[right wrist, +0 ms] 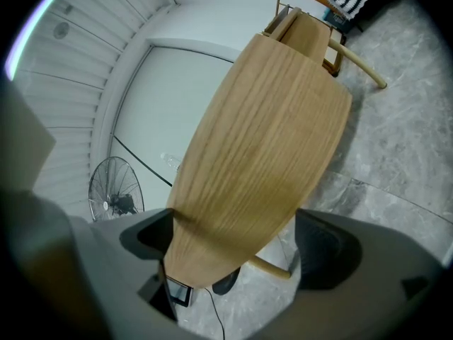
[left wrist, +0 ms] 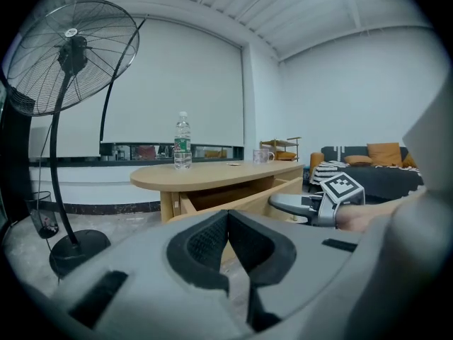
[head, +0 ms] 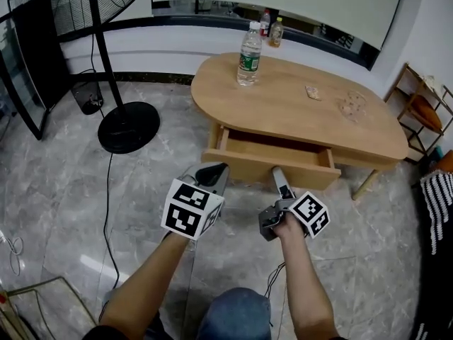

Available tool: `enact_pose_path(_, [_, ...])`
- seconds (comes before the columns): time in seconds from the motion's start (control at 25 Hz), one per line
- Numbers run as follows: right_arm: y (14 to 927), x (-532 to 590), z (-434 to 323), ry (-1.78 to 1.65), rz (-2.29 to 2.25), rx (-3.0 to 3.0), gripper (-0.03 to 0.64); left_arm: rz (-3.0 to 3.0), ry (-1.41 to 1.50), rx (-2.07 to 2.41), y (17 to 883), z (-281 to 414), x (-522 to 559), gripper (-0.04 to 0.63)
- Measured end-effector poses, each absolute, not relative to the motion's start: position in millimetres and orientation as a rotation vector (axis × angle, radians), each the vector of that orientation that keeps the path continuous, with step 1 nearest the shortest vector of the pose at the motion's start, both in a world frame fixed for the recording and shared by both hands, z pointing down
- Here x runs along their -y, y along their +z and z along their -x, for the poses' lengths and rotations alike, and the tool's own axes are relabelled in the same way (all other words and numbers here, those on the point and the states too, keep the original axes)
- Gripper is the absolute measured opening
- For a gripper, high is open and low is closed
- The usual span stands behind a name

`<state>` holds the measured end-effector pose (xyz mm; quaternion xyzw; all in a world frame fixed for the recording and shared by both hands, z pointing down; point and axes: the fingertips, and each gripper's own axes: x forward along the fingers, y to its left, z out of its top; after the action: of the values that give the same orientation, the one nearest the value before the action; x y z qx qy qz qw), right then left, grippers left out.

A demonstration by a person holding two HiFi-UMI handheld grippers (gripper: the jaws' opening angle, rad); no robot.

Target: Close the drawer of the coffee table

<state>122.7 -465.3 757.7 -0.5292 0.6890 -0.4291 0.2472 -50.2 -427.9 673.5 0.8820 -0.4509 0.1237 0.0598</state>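
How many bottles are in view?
3. One clear bottle stands on the coffee table; two smaller bottles stand on the window ledge behind it. Others may be hidden.

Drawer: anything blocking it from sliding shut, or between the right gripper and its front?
Nothing visible. The drawer looks empty inside, so nothing shows in its path into the coffee table. The right gripper, jaws apart, sits close to the front panel with nothing between.

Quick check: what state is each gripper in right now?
Left gripper: shut, holding nothing.
Right gripper: open, holding nothing, close to the drawer front.
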Motion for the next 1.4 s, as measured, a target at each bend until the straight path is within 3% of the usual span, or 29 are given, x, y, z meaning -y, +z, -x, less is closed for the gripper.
enact_pose_path(1.4, [762,577,-130,-1.182,1.396,-1.92,0.529,-2.601,0.43,1.461,674,40,506,0.008])
